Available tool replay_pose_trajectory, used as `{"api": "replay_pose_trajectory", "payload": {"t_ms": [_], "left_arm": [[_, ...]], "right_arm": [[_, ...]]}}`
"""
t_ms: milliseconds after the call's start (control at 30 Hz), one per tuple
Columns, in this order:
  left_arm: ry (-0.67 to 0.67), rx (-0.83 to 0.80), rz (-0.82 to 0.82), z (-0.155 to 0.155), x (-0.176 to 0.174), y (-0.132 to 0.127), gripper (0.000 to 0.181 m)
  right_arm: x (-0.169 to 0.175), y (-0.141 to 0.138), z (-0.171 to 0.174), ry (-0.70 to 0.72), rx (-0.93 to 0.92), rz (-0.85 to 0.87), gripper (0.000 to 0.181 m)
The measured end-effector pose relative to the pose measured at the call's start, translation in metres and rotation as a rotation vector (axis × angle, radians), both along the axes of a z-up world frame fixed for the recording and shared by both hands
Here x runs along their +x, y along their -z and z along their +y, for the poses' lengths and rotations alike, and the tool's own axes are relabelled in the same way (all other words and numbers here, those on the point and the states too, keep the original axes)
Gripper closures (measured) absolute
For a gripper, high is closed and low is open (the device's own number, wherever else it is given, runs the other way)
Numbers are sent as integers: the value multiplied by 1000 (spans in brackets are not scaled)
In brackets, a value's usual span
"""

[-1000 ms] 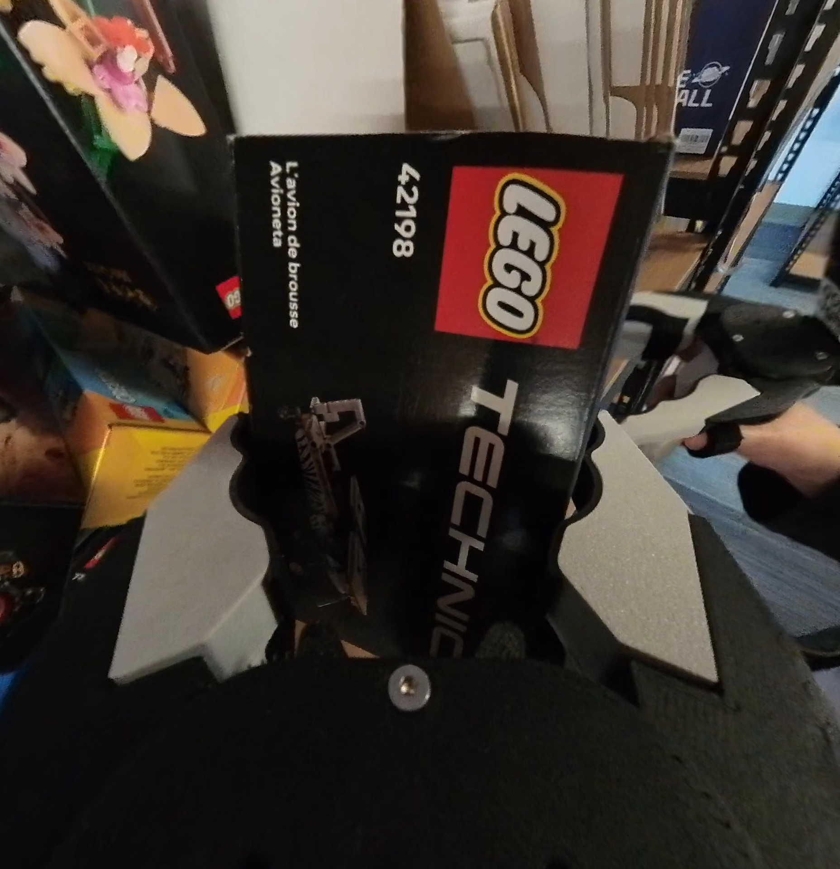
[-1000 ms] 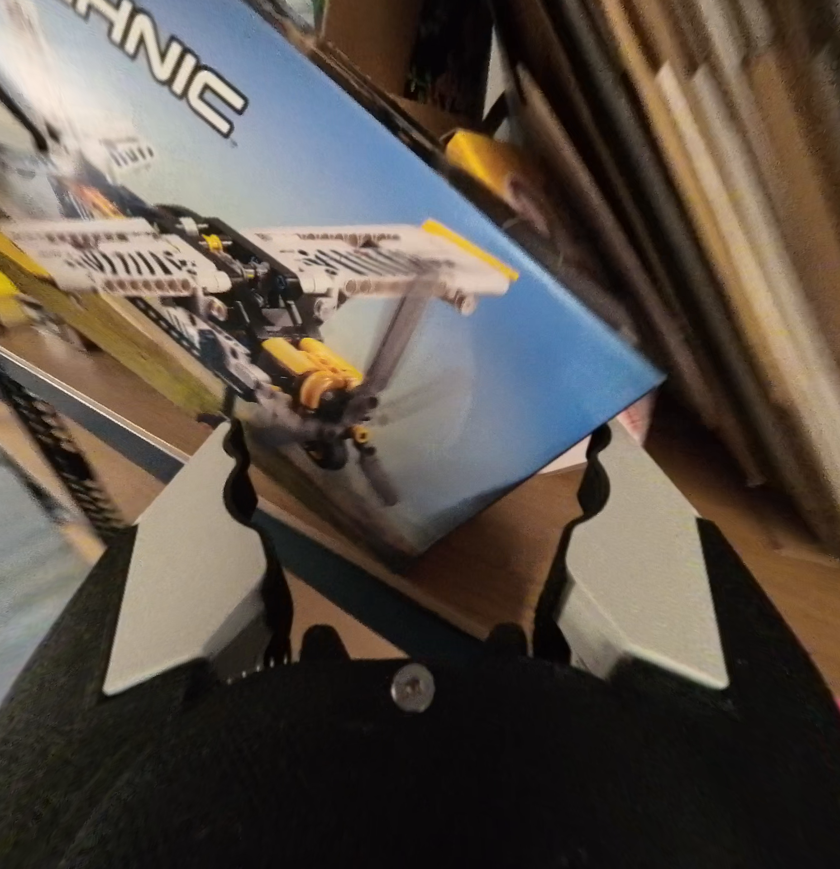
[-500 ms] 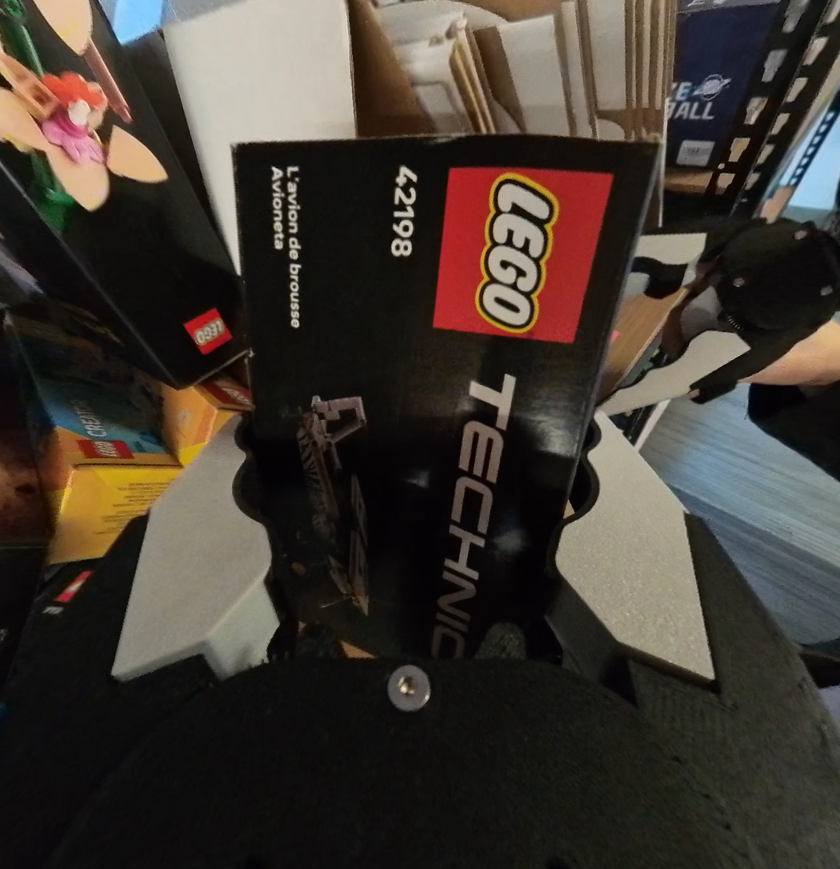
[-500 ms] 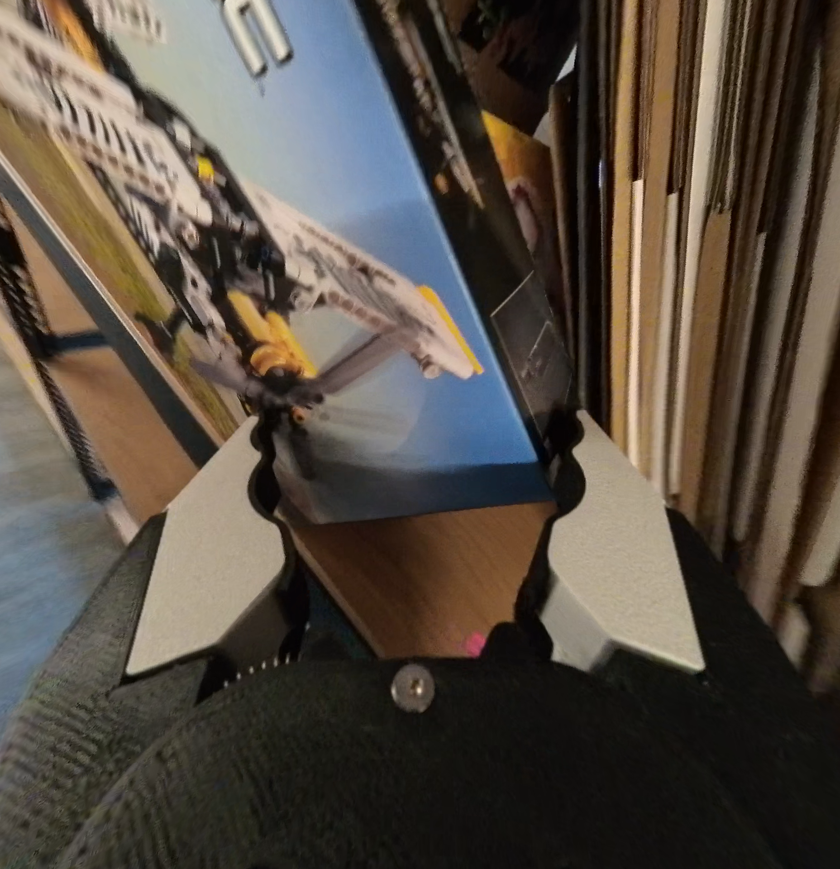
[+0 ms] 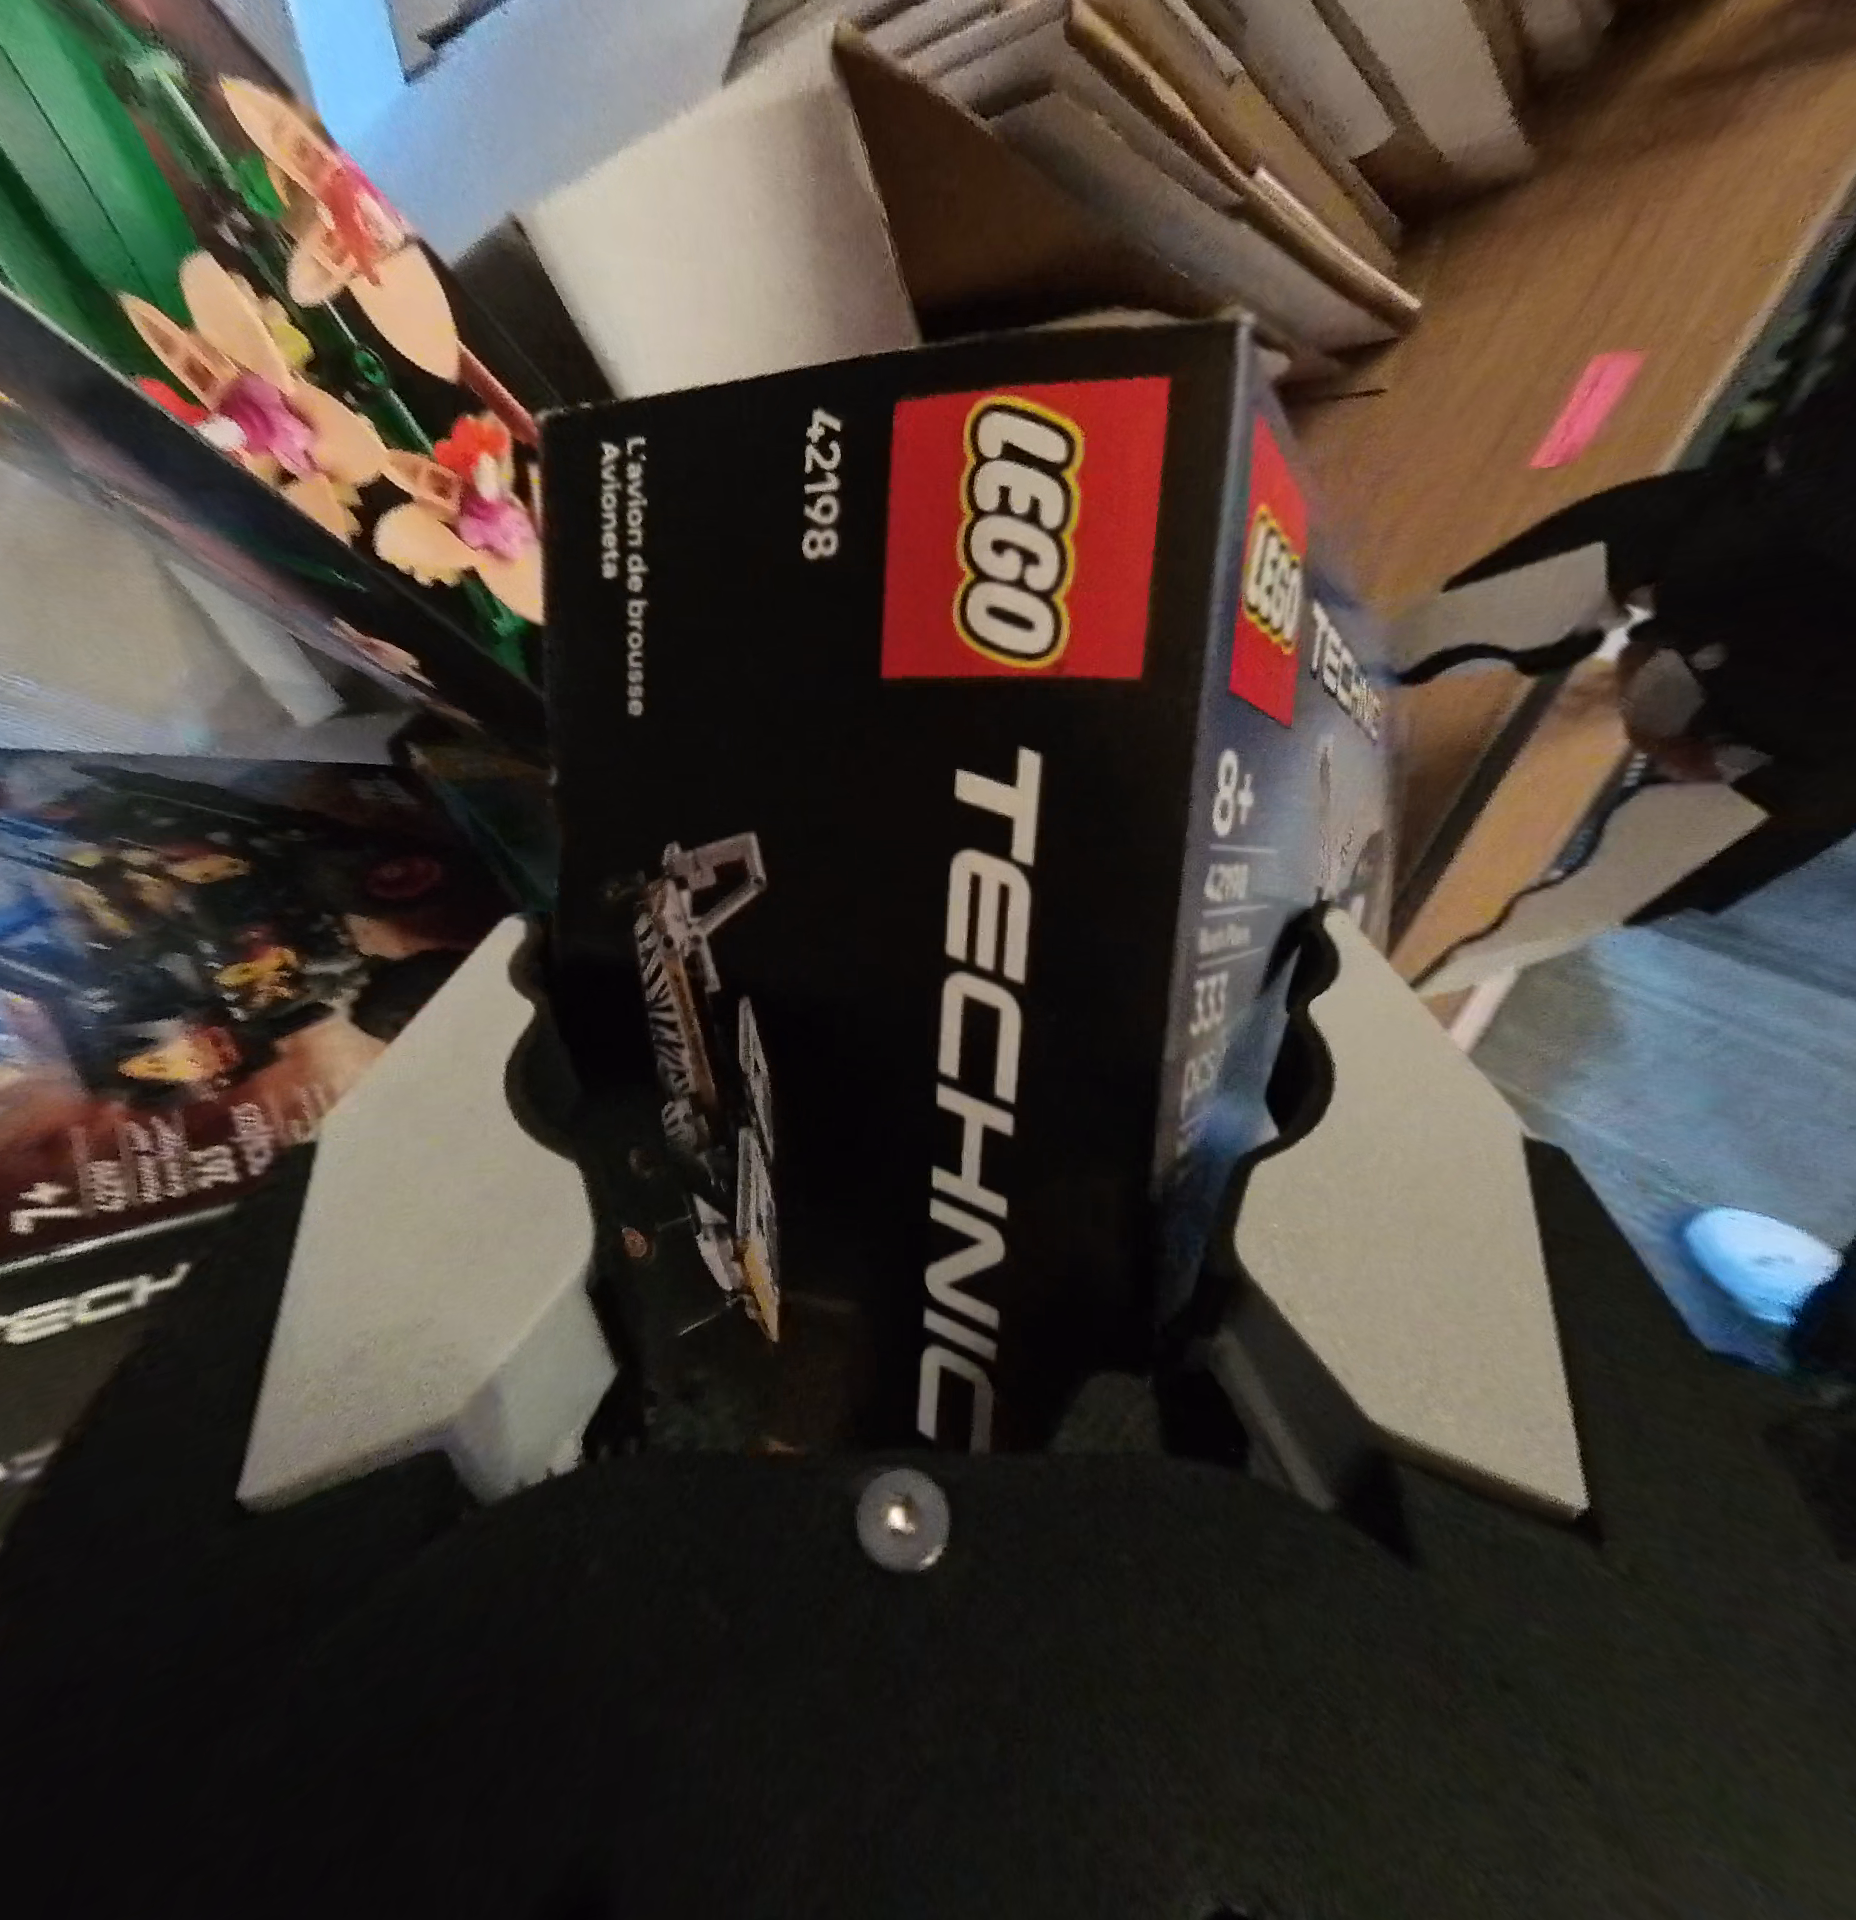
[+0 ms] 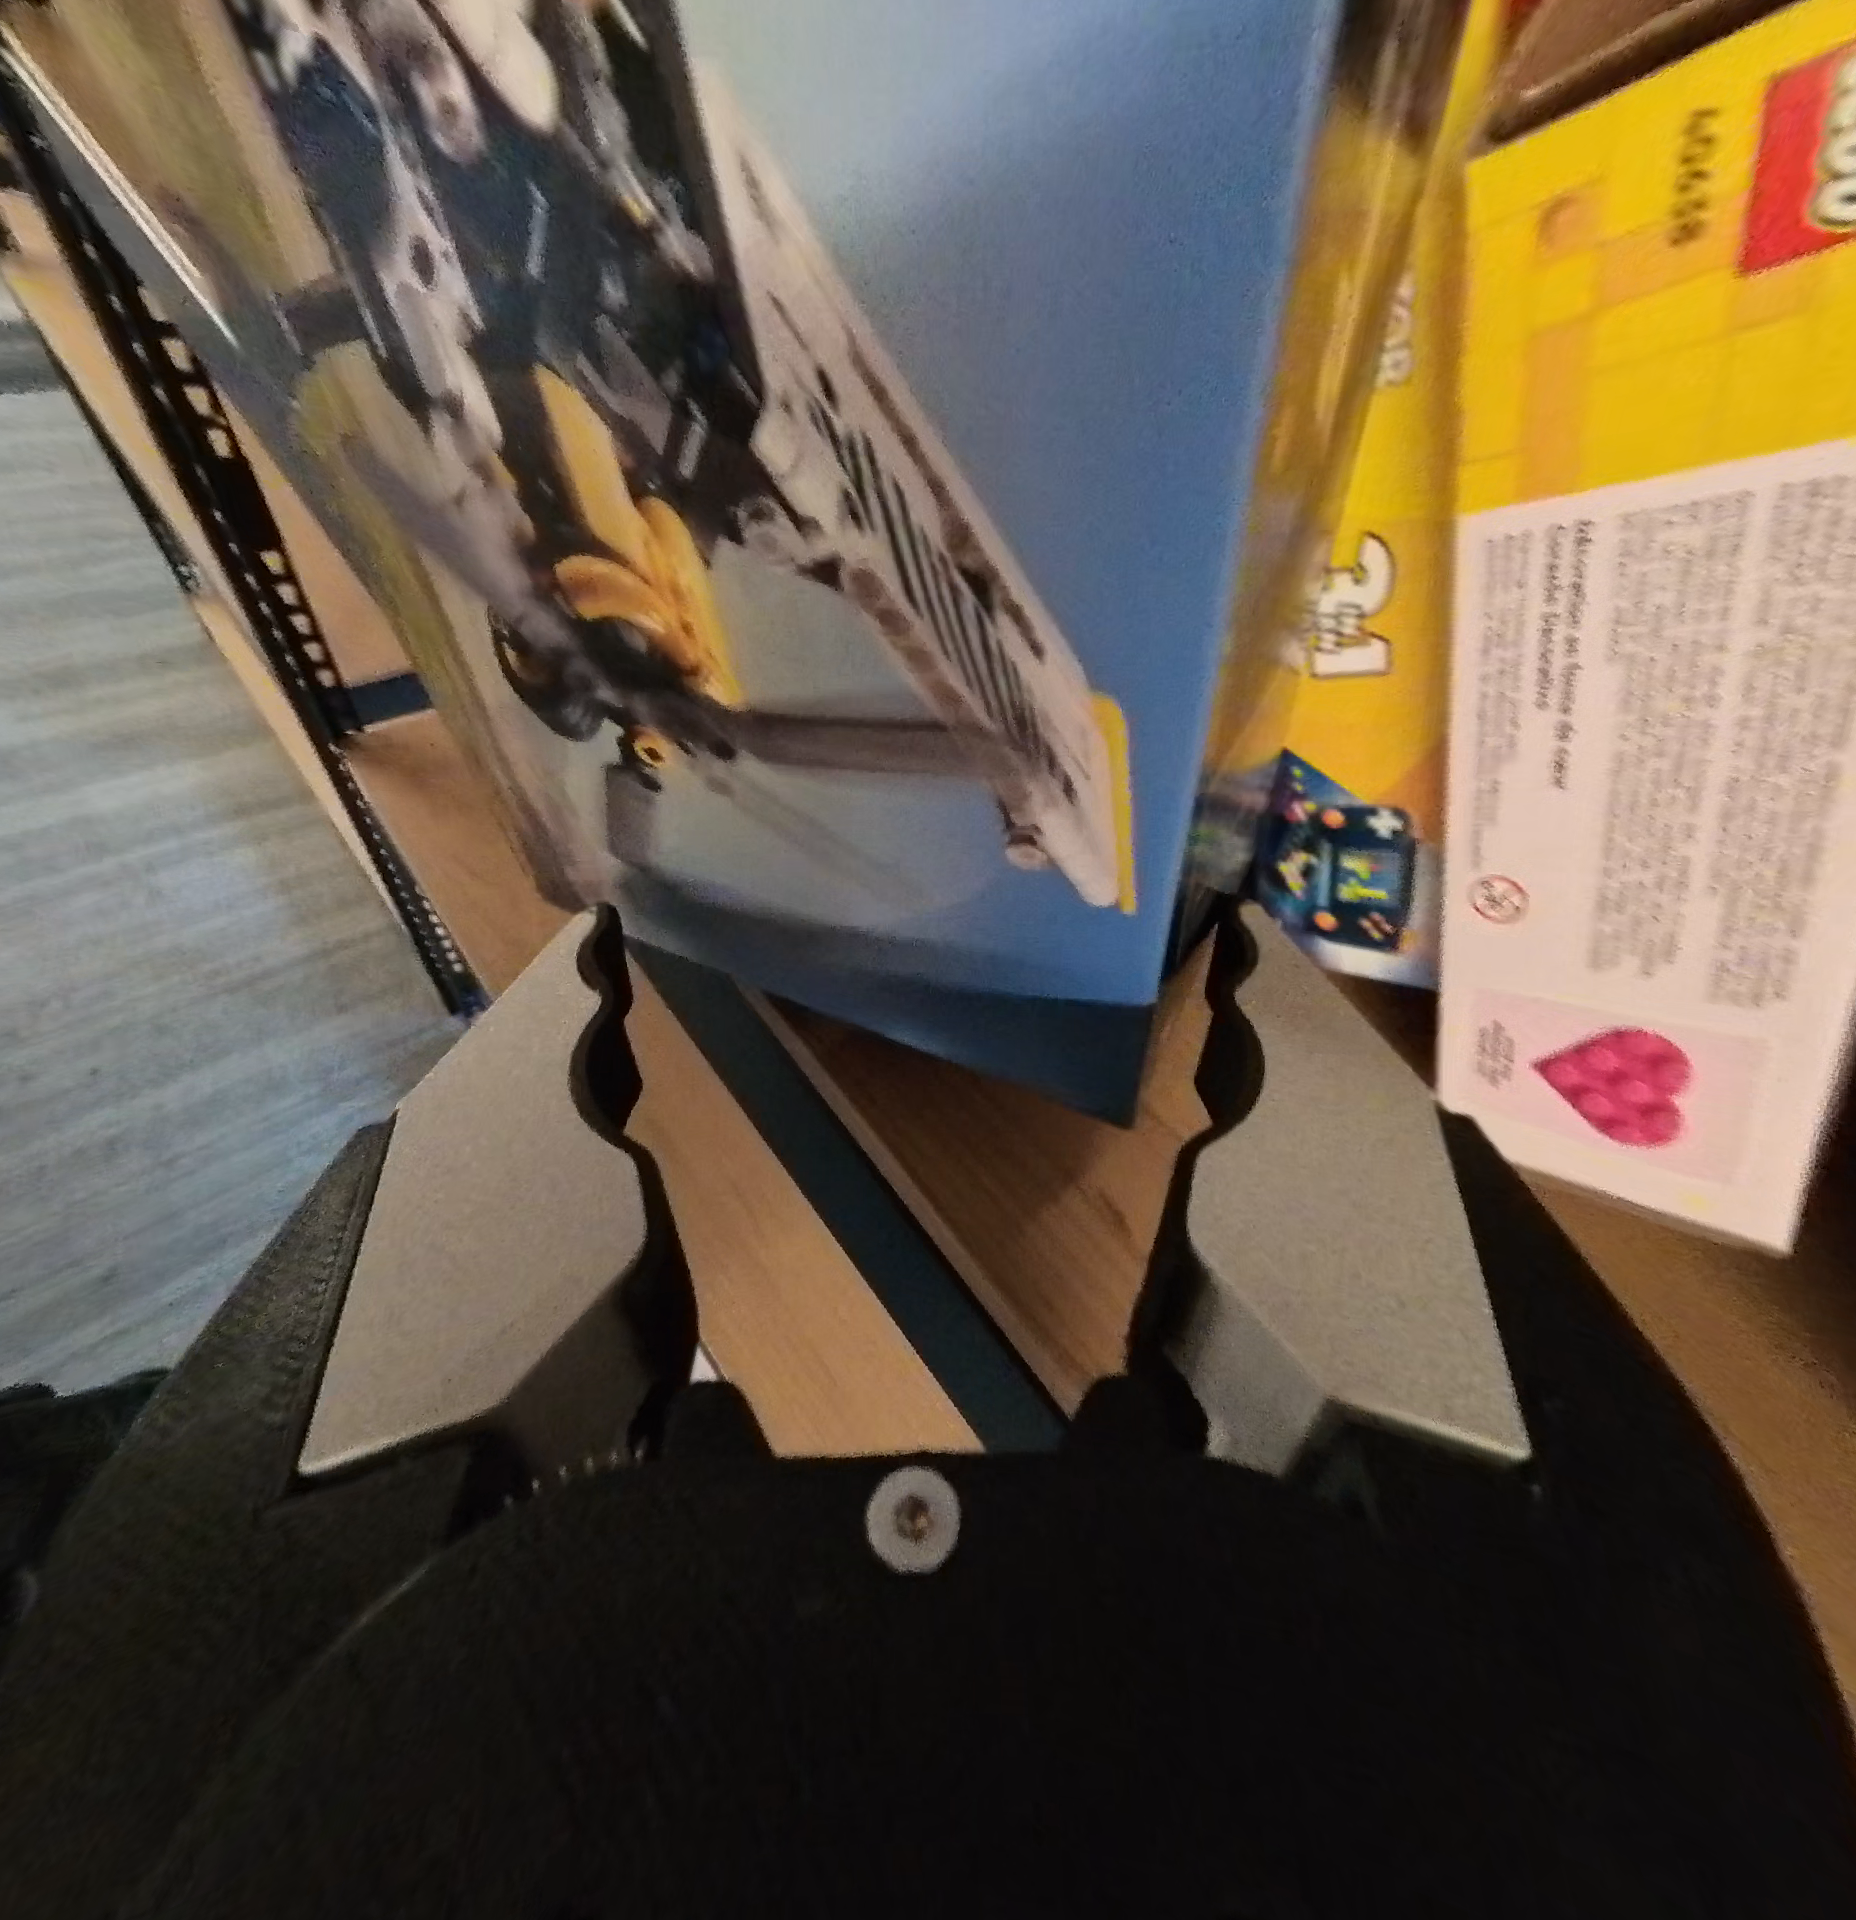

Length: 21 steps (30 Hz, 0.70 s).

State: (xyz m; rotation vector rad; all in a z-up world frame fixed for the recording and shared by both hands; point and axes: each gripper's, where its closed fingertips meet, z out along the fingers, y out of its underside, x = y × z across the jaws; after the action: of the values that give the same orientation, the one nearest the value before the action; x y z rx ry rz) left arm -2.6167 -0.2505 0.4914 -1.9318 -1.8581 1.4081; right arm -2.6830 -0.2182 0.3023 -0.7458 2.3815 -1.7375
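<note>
Left tool [image 5: 919, 1049]: mine, pinching the plane box [image 5: 882, 831] on both sides.
Plane box: upright, over the wooden shelf [image 6: 1007, 1195].
Right tool [image 6: 908, 997]: spread wide, just under the box's low corner; I can't tell if it touches.
Beside: flower box [image 5: 311, 343] on the left, yellow box [image 6: 1651, 520] on the right.

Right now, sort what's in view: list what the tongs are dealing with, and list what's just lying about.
In hand:
- black toy box, clamped in the left tongs
- right tongs, open, close to that box's blue plane-picture face

Lying about:
- yellow box
- flower-picture box
- flattened cardboard
- wooden shelf
- pink sticker
</note>
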Motion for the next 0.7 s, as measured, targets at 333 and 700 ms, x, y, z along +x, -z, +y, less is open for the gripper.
{"api": "replay_pose_trajectory", "payload": {"t_ms": [333,700], "left_arm": [[7,-125,244,2,-8,-37,67],[168,404,819,-18,56,31,47]], "right_arm": [[15,-28,-20,-5,-157,-135,84],[12,-53,-8,61,-206,-177,85]]}}
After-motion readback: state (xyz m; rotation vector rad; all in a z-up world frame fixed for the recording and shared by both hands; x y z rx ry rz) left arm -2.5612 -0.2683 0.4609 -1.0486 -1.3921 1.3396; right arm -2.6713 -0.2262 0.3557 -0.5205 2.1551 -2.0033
